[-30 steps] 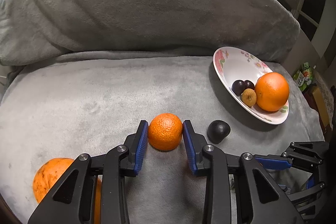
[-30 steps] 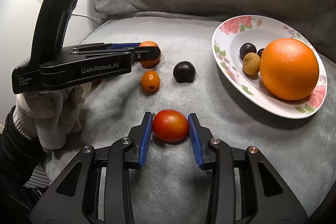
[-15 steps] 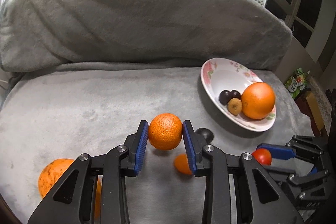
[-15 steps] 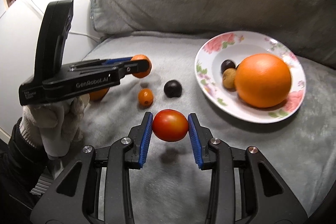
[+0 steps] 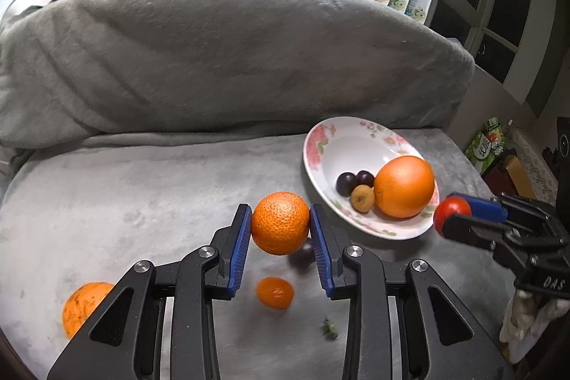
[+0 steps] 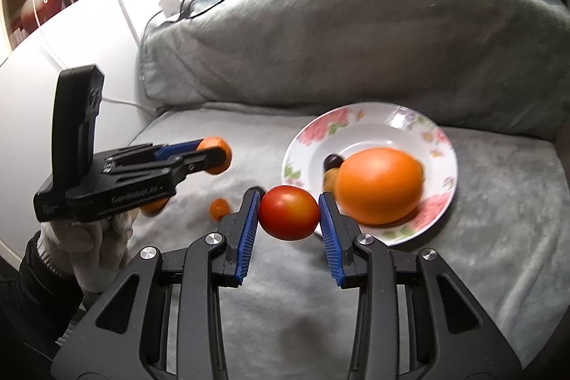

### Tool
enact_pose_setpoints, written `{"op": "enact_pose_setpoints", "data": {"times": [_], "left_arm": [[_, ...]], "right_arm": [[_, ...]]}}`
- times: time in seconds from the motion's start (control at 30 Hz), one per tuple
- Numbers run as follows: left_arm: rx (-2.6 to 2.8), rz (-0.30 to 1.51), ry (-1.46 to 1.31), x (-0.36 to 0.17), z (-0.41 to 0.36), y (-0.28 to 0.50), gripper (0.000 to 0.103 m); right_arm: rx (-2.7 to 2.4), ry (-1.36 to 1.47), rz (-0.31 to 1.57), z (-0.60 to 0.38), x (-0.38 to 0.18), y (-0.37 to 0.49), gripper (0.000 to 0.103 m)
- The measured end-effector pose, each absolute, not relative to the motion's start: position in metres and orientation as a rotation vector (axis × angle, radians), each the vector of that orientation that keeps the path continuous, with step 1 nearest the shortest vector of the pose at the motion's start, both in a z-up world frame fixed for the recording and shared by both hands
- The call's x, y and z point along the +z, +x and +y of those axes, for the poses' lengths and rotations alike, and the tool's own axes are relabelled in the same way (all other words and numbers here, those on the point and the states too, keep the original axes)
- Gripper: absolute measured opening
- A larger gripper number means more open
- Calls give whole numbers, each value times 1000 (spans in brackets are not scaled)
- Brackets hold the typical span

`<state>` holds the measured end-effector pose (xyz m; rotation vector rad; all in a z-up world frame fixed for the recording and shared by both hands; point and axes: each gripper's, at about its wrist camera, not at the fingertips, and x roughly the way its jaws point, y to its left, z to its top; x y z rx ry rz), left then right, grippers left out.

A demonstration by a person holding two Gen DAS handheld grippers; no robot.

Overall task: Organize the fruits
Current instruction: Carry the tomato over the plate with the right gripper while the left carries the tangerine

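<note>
While both tongs are clearly busy, neither one is gaping: the left gripper [image 5: 280, 224] has its blue pads pinched on a mandarin [image 5: 280, 223], held up off the grey blanket [image 5: 124, 194], and the right gripper [image 6: 288, 218] is clamped narrow on a red tomato [image 6: 288, 218], also in the air, right by the near rim of the floral plate [image 6: 374, 127]. That plate sits on the blanket toward the right and already has a big orange [image 6: 379, 186], two dark plums [image 5: 347, 183] and a small brownish fruit [image 5: 362, 197] in it. Down on the blanket you've got a kumquat [image 5: 275, 292], a dark fruit [image 5: 301, 255] half hidden behind the left pad, and another orange [image 5: 83, 305] off at the left edge. White-gloved hand [image 6: 89, 244] holds the left tool in the right view.
</note>
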<state>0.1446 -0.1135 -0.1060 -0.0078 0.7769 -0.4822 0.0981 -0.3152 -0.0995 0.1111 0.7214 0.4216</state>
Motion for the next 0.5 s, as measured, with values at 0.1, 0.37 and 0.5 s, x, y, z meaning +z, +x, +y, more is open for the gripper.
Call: {"op": "enact_pose_setpoints", "data": {"times": [0.1,0.37,0.5], "left_arm": [[-491,770,-4,-103,-120,145,32],[-512,763,8,-99,-136,147,32],[-517,762,18,-98,-142,149,32]], "right_arm": [[406,111,704,-322,-95,102,36],[374,113,669,-338,-87,120,36],[355,116,654,-346,-85,130,36]]}}
